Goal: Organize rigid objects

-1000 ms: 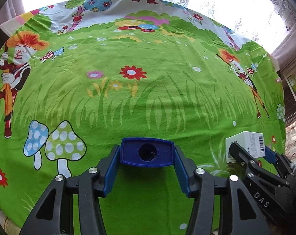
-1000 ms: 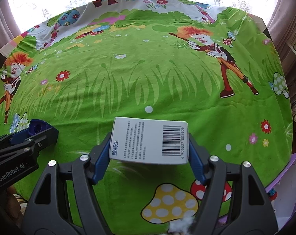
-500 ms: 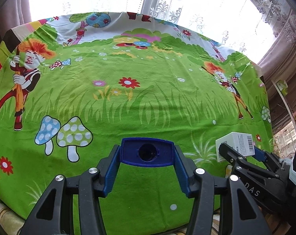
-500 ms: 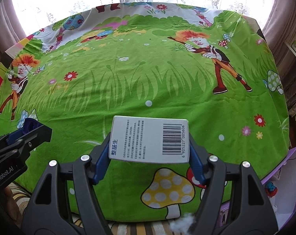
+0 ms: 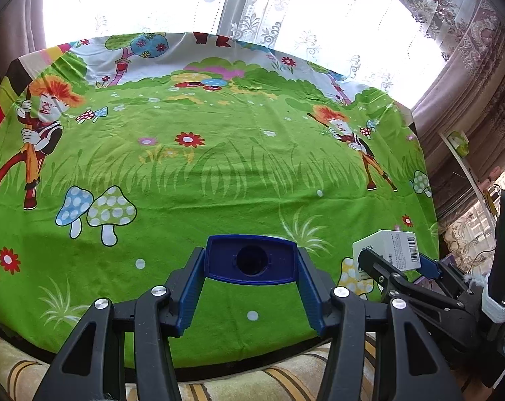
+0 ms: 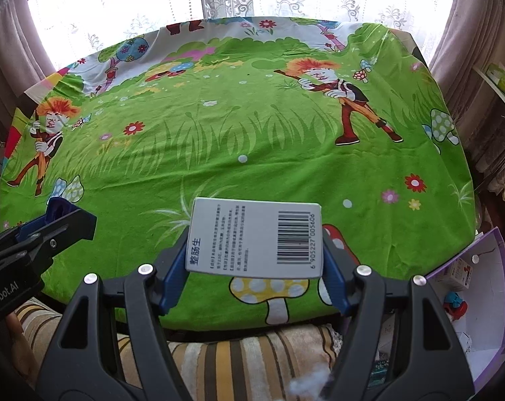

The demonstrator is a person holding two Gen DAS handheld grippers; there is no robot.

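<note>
My left gripper (image 5: 251,284) clamps blue block (image 5: 251,260); right gripper (image 6: 256,260) clamps white carton (image 6: 256,239). Advise firm grip, level carry toward purple-rimmed bin (image 6: 501,287), release low

Strong daylight through the blown-out window (image 5: 319,6) backlights both views; cloth (image 6: 252,127) evenly lit and sharp, heavy fisheye bending, dark vignetted corners.

Left wrist view: looks down-forward over desk (image 5: 219,173) from near edge toward window. Right wrist view: same heading, alongside. Shared: cloth (image 6: 252,133), each other's gripper.
</note>
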